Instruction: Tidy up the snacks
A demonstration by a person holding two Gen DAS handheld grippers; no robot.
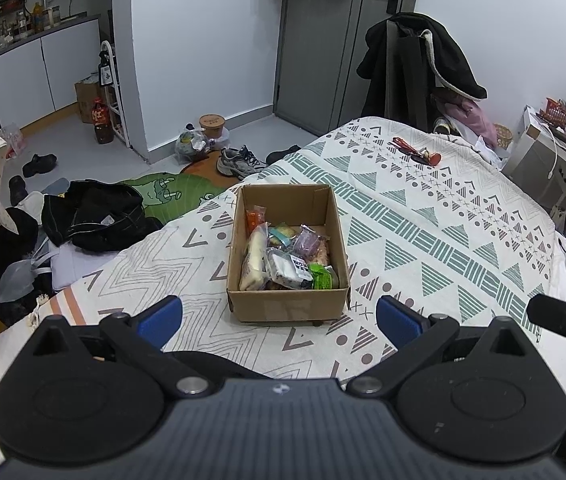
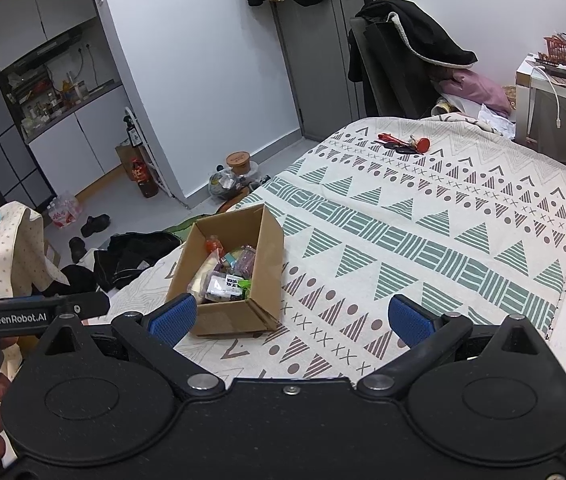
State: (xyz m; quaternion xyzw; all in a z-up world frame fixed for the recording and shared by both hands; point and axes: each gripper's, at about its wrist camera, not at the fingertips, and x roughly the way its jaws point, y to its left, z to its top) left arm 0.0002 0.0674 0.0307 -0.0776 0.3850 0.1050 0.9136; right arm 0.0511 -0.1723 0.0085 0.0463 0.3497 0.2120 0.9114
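**Snack box on the bed, both grippers hovering empty**

A cardboard box (image 1: 288, 256) sits on the bed (image 1: 423, 216), on a patterned cover of triangles, zigzags and stripes. The box is open at the top and holds a heap of wrapped snacks (image 1: 283, 256): a long pale packet along its left wall, an orange one at the far left corner, a purple one towards the back, a green one at the near right corner and a dark packet with a white label in front.

The left gripper (image 1: 279, 320) hangs just short of the box's near wall, its jaws spread wide with nothing between the blue pads. The right gripper (image 2: 291, 320) is off to the box's right, over the bare cover; its jaws are also wide apart and empty, the box just beyond its left pad.

A set of keys with red tags (image 2: 403, 145) lies well apart, near the far end of the bed. Clothes and shoes are scattered on the floor (image 1: 95, 140).
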